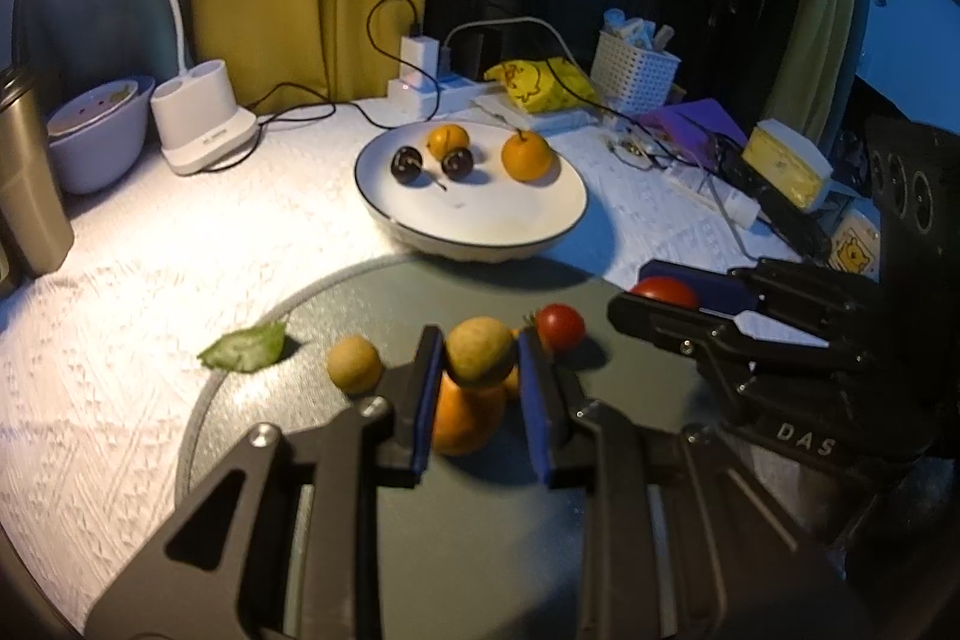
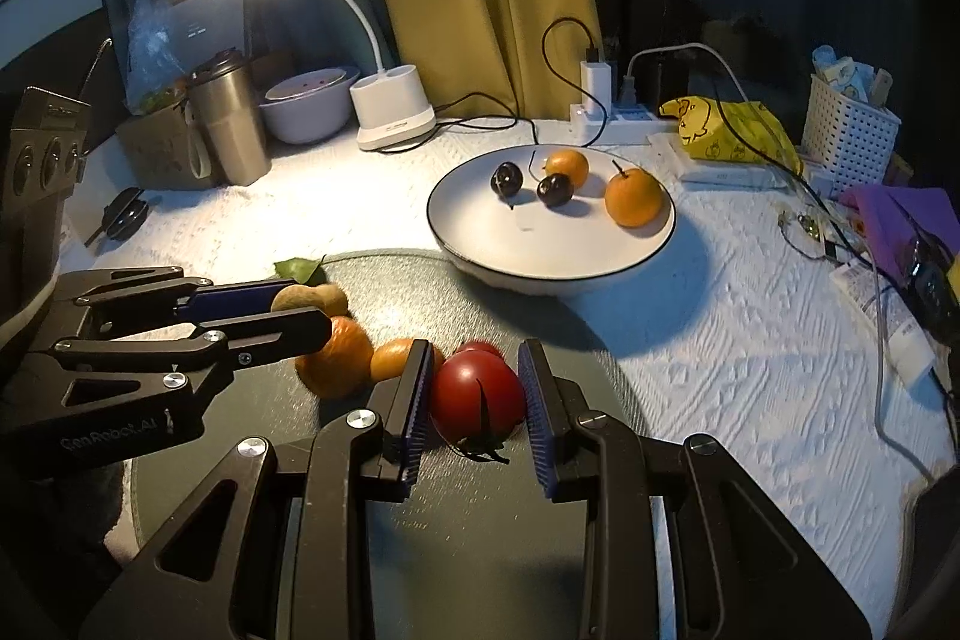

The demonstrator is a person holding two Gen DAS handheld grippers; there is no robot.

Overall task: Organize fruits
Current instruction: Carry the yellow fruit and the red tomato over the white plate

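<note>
Already both grippers grip fruit, the left gripper (image 1: 474, 370) a round tan longan (image 1: 479, 353), the right gripper (image 2: 474, 391) a red tomato (image 2: 477, 394), with the white dark-rimmed plate (image 2: 480, 244) lying ahead, nearer the right.

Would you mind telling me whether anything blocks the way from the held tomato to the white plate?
Nothing visible does: the tomato in the right hand-held gripper faces bare grey mat up to the plate.
</note>
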